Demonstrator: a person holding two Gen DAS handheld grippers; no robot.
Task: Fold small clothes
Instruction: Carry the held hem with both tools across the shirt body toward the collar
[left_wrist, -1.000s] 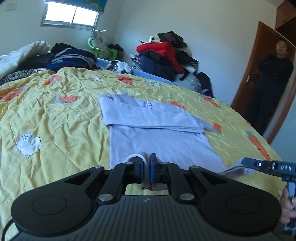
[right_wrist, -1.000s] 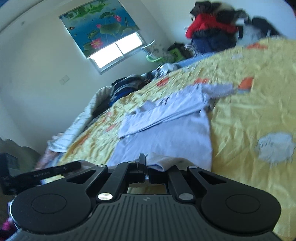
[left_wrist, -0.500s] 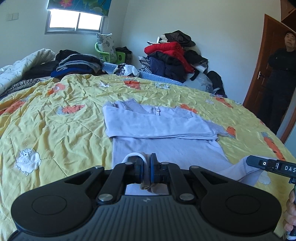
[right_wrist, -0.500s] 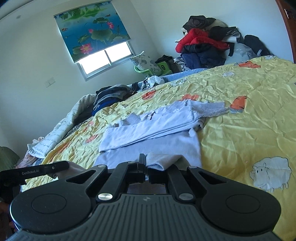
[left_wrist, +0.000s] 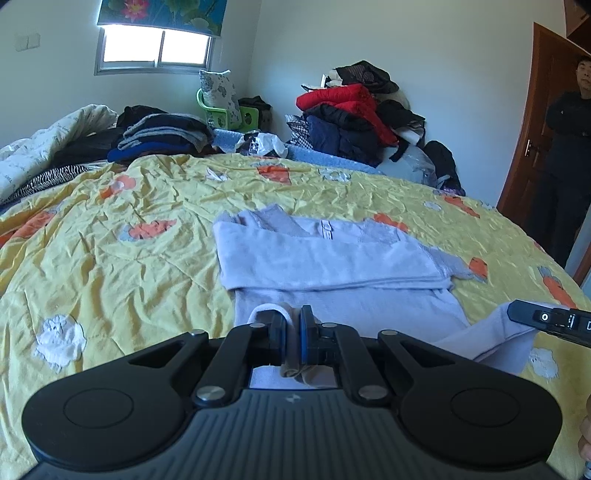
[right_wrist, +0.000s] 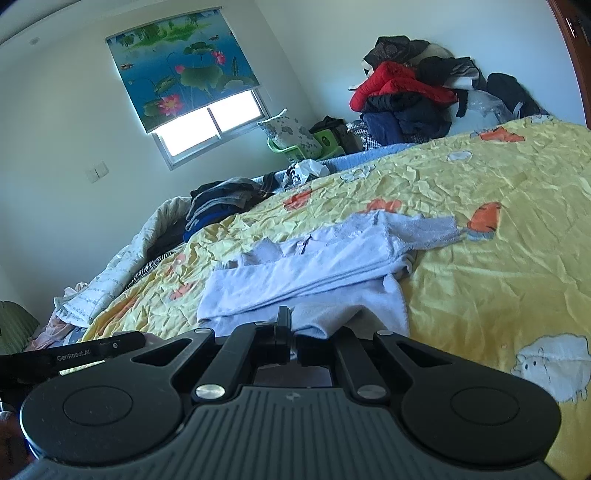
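Yellow bedspread (left_wrist: 110, 266); shirt (left_wrist: 332, 258) hem higher

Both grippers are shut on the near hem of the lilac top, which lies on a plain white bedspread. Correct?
Not quite. The bedspread is yellow with carrot and sheep prints, as the left wrist view shows. Both the left gripper and right gripper are shut on the lilac top.

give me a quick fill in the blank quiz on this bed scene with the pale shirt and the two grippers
1. Both the left gripper and the right gripper are shut on the near hem of the pale ____ shirt.
2. The shirt lies on a ____ bedspread printed with carrots and sheep.
3. The jacket on top of the far clothes pile is ____.
4. The window blind shows ____ flowers.

Missing words: lavender; yellow; red; lotus
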